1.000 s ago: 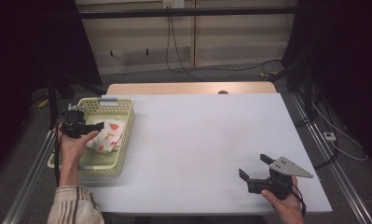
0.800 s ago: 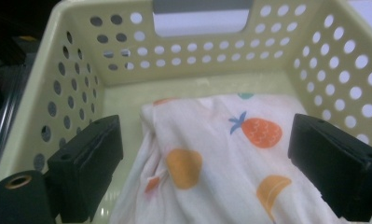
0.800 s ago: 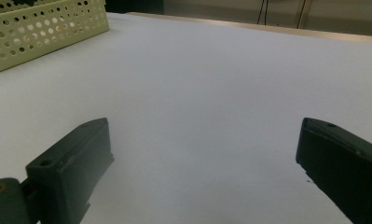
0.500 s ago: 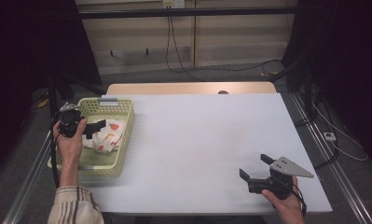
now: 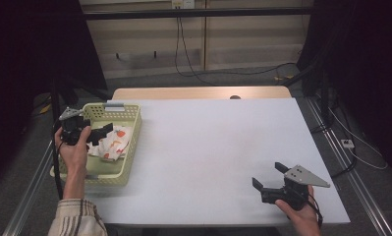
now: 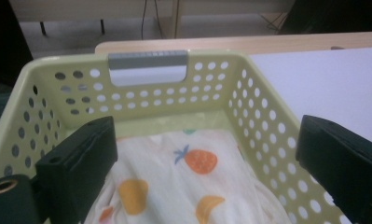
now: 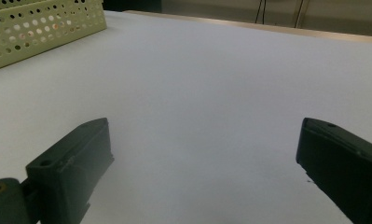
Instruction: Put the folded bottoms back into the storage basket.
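Two tongs, both gaping with nothing between the jaws. High view: left tongs hang over the basket at the bench's left edge, jaws just been opening, nothing between them. The cloth lies inside the basket in a bunched heap, toward the side nearer the bench middle. Right tongs sit low near the bench's near right corner, well apart from the basket, idle. Risk: if the left tongs swing out toward the bench middle, a jaw could clip the basket rim and drag the light basket, which already sits right at the edge.

Left gripper view: jaws wide, cloth below and between them, not touching as far as I can tell; basket's far wall with its grey handle ahead. Risk: cloth looks loosely dumped, so a fold may catch on a jaw as it lifts and get pulled partway back out.

Right gripper view: jaws wide over bare bench, basket corner at far left. Little risk here, unless the idle hand drifts off the near edge.
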`<state>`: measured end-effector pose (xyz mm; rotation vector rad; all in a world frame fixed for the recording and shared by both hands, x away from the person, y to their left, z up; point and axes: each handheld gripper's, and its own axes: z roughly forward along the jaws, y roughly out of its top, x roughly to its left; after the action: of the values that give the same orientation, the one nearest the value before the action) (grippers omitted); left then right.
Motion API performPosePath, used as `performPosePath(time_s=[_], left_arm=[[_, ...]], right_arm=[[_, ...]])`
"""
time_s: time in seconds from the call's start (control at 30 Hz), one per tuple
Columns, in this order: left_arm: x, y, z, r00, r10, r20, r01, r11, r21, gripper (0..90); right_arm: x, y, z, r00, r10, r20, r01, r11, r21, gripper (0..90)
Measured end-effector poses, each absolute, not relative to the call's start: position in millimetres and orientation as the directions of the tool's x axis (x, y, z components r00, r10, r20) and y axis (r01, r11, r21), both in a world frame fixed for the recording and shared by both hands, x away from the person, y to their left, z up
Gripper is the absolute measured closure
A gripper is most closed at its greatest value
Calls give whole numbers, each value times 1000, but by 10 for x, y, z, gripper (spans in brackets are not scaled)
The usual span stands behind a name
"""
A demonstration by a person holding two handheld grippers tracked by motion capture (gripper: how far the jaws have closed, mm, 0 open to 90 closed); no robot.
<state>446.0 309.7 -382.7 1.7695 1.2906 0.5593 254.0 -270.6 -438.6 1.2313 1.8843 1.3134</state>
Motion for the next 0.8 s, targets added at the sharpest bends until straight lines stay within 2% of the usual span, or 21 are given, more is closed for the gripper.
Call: performPosePath(time_s=[0.17, 0.3, 0.37, 0.6, 0.8], left_arm=[[4395, 3018, -3799, 382, 921, -81, 521, -142, 842, 50], [4335, 2985, -3766, 444, 895, -49, 484, -193, 853, 60], [4303, 2980, -3758, 435, 900, -23, 476, -208, 854, 62], [4173, 2978, -3702, 405, 914, 5, 446, -202, 872, 69], [4070, 2999, -3698, 405, 914, -27, 440, -169, 882, 74]], right_arm=[[2538, -2693, -4384, -448, 891, 73, 378, 116, 918, 31], [2535, -2698, -4383, -446, 892, 71, 377, 115, 919, 30], [2530, -2698, -4382, -446, 892, 69, 377, 117, 919, 30], [2531, -2693, -4381, -446, 892, 71, 377, 115, 919, 30], [2528, -2692, -4379, -445, 893, 73, 378, 113, 919, 30]])
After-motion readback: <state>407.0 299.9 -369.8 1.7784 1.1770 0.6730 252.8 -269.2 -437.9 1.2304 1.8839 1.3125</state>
